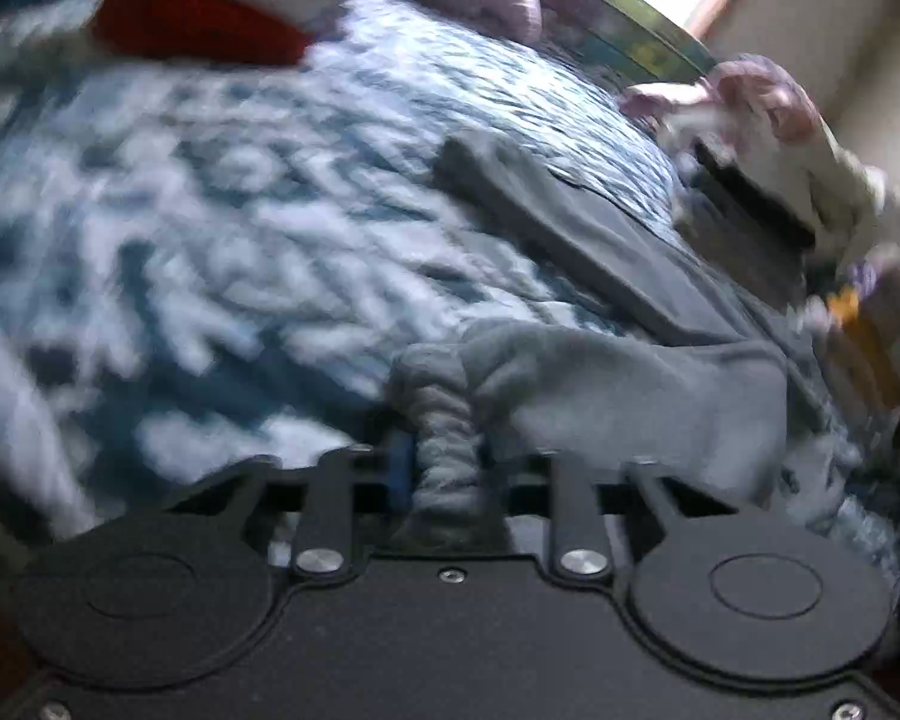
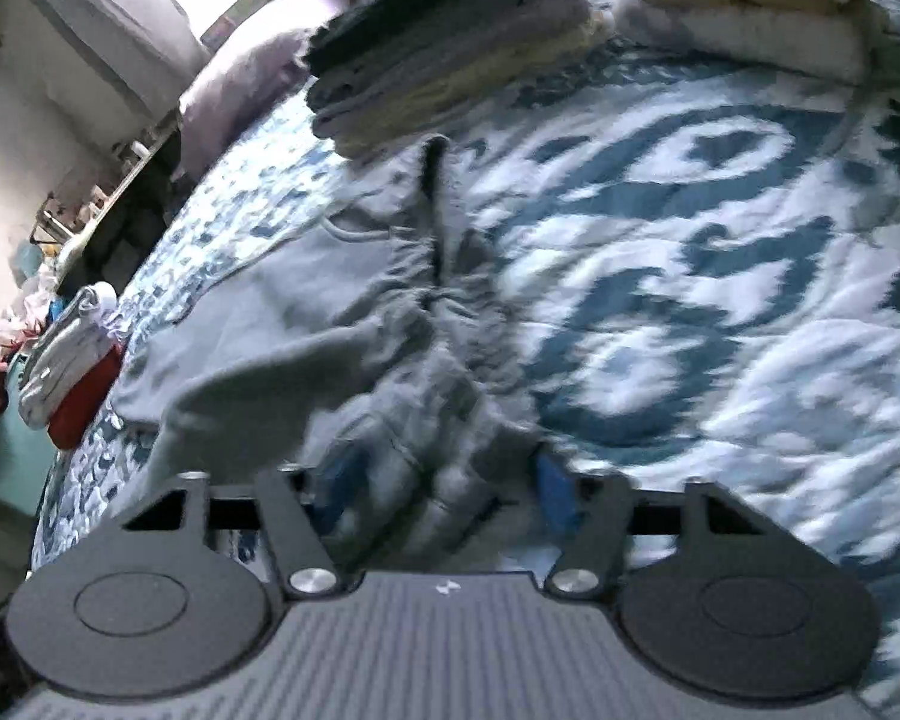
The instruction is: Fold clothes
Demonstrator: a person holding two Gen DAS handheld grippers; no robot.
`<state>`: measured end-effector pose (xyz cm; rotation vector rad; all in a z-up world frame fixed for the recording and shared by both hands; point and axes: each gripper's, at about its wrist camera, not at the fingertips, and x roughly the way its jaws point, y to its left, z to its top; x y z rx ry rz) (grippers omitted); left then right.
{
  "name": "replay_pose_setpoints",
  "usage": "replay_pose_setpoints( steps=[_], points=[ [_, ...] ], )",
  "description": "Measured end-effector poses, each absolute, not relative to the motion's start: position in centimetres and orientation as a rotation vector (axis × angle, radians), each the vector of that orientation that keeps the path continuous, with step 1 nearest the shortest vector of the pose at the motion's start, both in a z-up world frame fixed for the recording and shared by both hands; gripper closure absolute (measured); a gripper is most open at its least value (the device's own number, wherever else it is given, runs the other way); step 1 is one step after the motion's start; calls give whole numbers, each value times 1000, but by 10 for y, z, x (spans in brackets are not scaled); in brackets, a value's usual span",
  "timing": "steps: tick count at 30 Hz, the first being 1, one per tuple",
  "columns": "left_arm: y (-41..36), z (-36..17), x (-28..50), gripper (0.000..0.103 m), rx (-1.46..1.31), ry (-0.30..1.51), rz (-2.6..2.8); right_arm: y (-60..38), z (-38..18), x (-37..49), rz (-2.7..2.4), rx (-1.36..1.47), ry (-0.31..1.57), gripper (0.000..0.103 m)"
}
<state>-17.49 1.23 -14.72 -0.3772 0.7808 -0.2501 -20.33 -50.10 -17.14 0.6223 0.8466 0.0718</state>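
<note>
Garment (image 2: 330, 324), grey, spread on bed (image 2: 720, 276), likely for folding. Left gripper (image 1: 444, 468): jaws pinch bunched edge at 6 o'clock. Right gripper (image 2: 444, 480): jaws clamp gathered cloth, 6 o'clock. Folded stack (image 2: 444, 54) at 12 o'clock, apparently finished work.

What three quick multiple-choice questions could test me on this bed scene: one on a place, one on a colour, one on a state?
1. Where is the stack of folded clothes?
A. far end of the bedspread
B. on the floor
C. in a basket

2. What colour is the garment being handled?
A. red
B. grey
C. yellow

3. What is the left gripper doing?
A. hanging empty
B. pinching bunched grey cloth
C. holding a book

Answers: 1 A, the stack sits on the patterned cover; 2 B, grey fabric throughout; 3 B, cloth is squeezed between its fingers.
</note>
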Motion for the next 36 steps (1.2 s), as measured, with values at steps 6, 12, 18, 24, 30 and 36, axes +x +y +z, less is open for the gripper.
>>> replay_pose_setpoints(
  steps=[6, 12, 18, 24, 30, 36],
  points=[
    [44, -84, -181, 91, -456, 641, -294, -521, -126, -219, 102, 704, 789, 79],
    [52, -147, -176, 82, -436, 850, -204, -518, -166, -215, 54, 637, 996, 74],
    [60, -145, -194, 55, -504, 760, -227, -502, -143, -231, 62, 501, 900, 56],
    [39, -144, -177, 83, -475, 827, -155, -493, -163, -222, 33, 551, 936, 54],
    [40, -117, -180, 57, -353, 773, -160, -483, -149, -232, 53, 383, 963, 49],
    [33, -92, -143, 51, -317, 735, -214, -498, -122, -221, 71, 366, 864, 49]
  ],
)
